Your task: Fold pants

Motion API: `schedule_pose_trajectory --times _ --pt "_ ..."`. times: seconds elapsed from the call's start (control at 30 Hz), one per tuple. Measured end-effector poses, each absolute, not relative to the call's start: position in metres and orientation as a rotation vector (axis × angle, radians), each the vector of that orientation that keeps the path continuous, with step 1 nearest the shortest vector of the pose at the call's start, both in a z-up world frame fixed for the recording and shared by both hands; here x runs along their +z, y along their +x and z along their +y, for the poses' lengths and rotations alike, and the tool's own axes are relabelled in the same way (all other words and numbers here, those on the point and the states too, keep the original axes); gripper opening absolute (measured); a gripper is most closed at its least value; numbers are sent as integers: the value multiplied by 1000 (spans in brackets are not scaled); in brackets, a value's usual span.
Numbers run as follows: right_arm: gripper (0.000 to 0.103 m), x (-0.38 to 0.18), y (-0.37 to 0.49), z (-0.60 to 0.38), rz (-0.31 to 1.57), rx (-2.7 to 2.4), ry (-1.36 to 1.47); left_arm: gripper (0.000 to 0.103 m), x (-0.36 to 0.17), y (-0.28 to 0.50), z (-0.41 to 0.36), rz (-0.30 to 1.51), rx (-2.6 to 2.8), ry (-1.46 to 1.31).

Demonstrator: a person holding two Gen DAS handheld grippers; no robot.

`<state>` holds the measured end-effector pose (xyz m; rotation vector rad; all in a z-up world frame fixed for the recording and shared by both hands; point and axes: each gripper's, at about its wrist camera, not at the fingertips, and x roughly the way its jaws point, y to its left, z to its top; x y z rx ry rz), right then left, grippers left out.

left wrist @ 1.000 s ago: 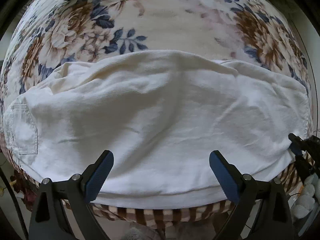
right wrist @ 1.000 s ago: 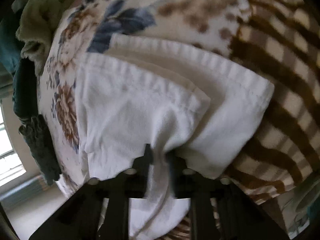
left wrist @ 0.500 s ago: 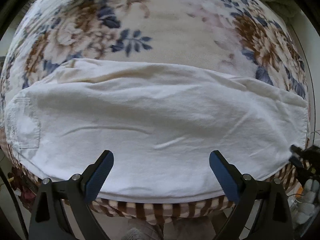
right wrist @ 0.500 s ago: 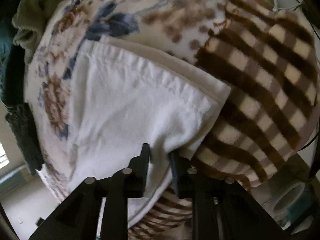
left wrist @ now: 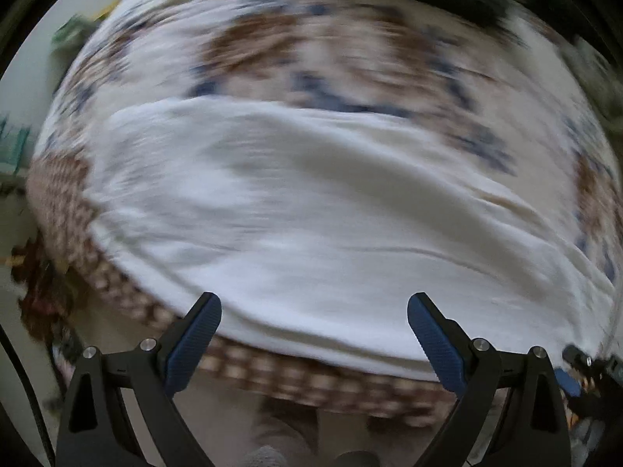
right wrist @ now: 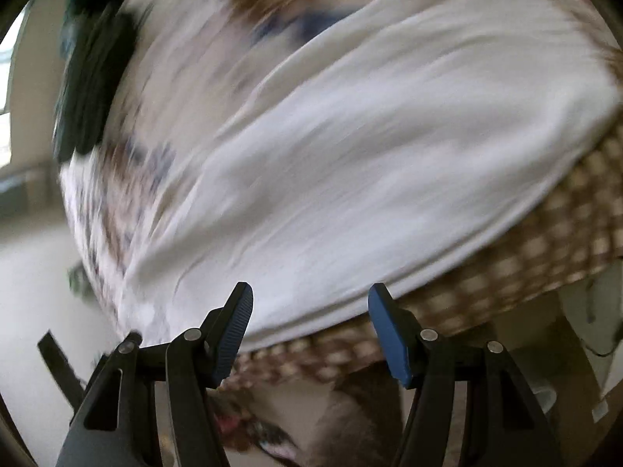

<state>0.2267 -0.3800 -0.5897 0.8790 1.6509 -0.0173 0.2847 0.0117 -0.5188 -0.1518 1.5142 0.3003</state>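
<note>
Floral blanket: cream ground with brown and blue flowers, lying across the whole surface and filling the left wrist view from 9 o'clock over 12 to 3 o'clock. Both views are blurring heavily.

Checked blanket edge: brown and cream squares, hanging along the near side at 6 o'clock, just below the pants.

White pants: lying flat on the floral blanket as a long folded band, running from 9 o'clock to 4 o'clock in the left wrist view and from 7 o'clock up to 2 o'clock in the right wrist view. The near edge is lying beside the checked border.

Dark clothing: piled at 10 o'clock in the right wrist view, at the far edge of the blanket.

Left gripper: fingers standing wide apart, holding nothing, hovering at the near edge of the pants.

Right gripper: fingers parted, gripping nothing, the pants' edge showing between them.
</note>
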Motion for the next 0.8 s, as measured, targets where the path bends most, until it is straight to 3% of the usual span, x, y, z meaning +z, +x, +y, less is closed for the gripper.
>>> schedule_pose_trajectory --times 0.23,0.53,0.57,0.63,0.7,0.77,0.8 --pt "64 -617 218 -260 1704 -74 994 98 -536 268 160 1517 453 -249" --pt "63 -645 202 -179 1713 -214 1100 98 -559 273 263 1515 470 -362" --pt "60 -646 201 -176 1703 -223 1104 98 -564 275 272 1519 480 -387" --pt "46 -646 203 -170 1676 -252 1112 98 -573 279 286 1525 477 -456" --pt "43 -644 205 -170 1653 -271 1134 98 -580 281 299 1514 471 -530" --pt "34 -640 209 -172 1647 -289 1117 86 -584 284 310 1476 464 -581" --pt "24 -640 210 -173 1651 -298 1103 64 -584 286 313 1449 451 -594"
